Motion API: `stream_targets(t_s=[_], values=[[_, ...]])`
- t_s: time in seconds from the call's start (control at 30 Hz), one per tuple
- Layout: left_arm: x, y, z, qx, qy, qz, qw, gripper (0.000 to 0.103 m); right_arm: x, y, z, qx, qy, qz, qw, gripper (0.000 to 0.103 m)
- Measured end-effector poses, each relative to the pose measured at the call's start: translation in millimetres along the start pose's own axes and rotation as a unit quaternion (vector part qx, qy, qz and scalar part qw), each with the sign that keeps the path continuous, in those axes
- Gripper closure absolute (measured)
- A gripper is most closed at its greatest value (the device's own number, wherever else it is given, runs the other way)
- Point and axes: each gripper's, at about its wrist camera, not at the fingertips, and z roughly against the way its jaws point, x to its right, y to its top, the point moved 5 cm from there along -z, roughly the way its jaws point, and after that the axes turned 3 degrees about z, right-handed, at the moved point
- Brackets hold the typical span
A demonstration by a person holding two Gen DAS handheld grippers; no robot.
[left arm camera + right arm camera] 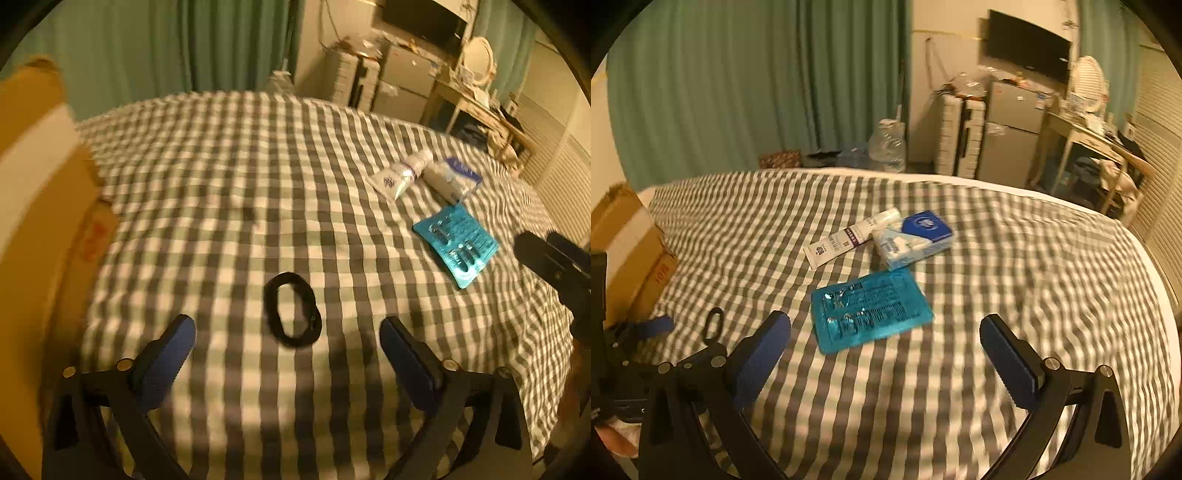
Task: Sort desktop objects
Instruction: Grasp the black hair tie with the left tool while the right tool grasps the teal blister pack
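A black hair tie (293, 309) lies flat on the checked bed cover, just ahead of my left gripper (288, 334), which is open and empty. The hair tie (714, 324) shows small at the left of the right wrist view. My right gripper (886, 332) is open and empty too, and a teal blister pack (870, 311) lies just beyond the gap between its fingers. Behind the pack lie a white tube (849, 237) and a blue-and-white tissue pack (912, 236). The same blister pack (456, 245), tube (404, 176) and tissue pack (452, 177) appear far right in the left wrist view.
A cardboard box (40, 206) stands at the bed's left edge; the box (628, 251) is seen from the right wrist as well. The right gripper's body (554, 262) juts in at the left view's right edge. Curtains, a suitcase, a small fridge and a cluttered desk stand beyond the bed.
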Motion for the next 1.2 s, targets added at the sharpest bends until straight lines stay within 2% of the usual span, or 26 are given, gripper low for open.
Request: stream_targets(t_s=[0.13,0.17,0.23,0.27,0.37,0.43,0.5,0.53,0.63,0.7,0.77,0.9,1.07,1.2], values=[[-1.3,-3.7,-4.6,0.02,0.0,-0.014,0.9997,0.011,-3.9,5.1,-19.8,-0.002,0.045,0.038,0.998,0.0],[0.0,-3.4,-4.3,0.023,0.001,-0.019,0.9995,0.013,-3.8,6.2,-23.2,0.002,0.045,0.058,0.997,0.0],[2.5,0.1,-2.9,0.034,-0.001,-0.026,0.9991,0.025,-0.8,8.2,-30.7,0.005,0.035,0.082,0.996,0.0],[2.9,2.0,-3.6,0.037,-0.002,-0.027,0.999,0.026,1.3,8.8,-35.7,0.001,0.035,0.084,0.996,0.0],[2.5,8.2,-6.1,0.028,-0.001,-0.03,0.9991,0.035,5.2,9.2,-50.4,-0.016,0.071,0.074,0.995,0.0],[-0.9,10.8,-4.1,0.03,-0.01,-0.02,0.9993,0.051,3.4,7.8,-54.4,-0.021,0.077,0.078,0.994,0.0],[-5.3,14.4,-3.3,0.028,-0.014,-0.013,0.9994,0.057,-1.5,4.4,-60.3,-0.03,0.067,0.098,0.992,0.0],[-8.0,15.4,-2.4,0.03,-0.012,-0.011,0.9994,0.068,-4.0,3.0,-65.7,-0.042,0.062,0.107,0.991,0.0],[-16.4,17.9,1.0,0.031,-0.018,0.0,0.9994,0.088,-11.8,0.6,-72.3,-0.052,0.068,0.115,0.99,0.0],[-21.4,17.8,2.8,0.036,-0.012,0.004,0.9993,0.094,-17.0,0.0,-77.3,-0.057,0.066,0.127,0.988,0.0],[-22.8,17.5,4.6,0.039,-0.023,0.005,0.999,0.094,-18.0,-3.9,-86.3,-0.07,0.055,0.134,0.987,0.0],[-19.9,16.2,8.4,0.048,-0.039,0.011,0.998,0.095,-10.9,-7.6,-92.2,-0.08,0.075,0.099,0.989,0.0],[-18.1,15.6,8.8,0.053,-0.053,0.013,0.9971,0.095,-9.5,-8.9,-86.7,-0.096,0.046,0.058,0.993,0.003],[-20.4,11.0,17.3,0.061,-0.045,0.012,0.9971,0.095,-16.3,-15.6,-74.0,-0.102,0.039,0.047,0.993,0.004]])
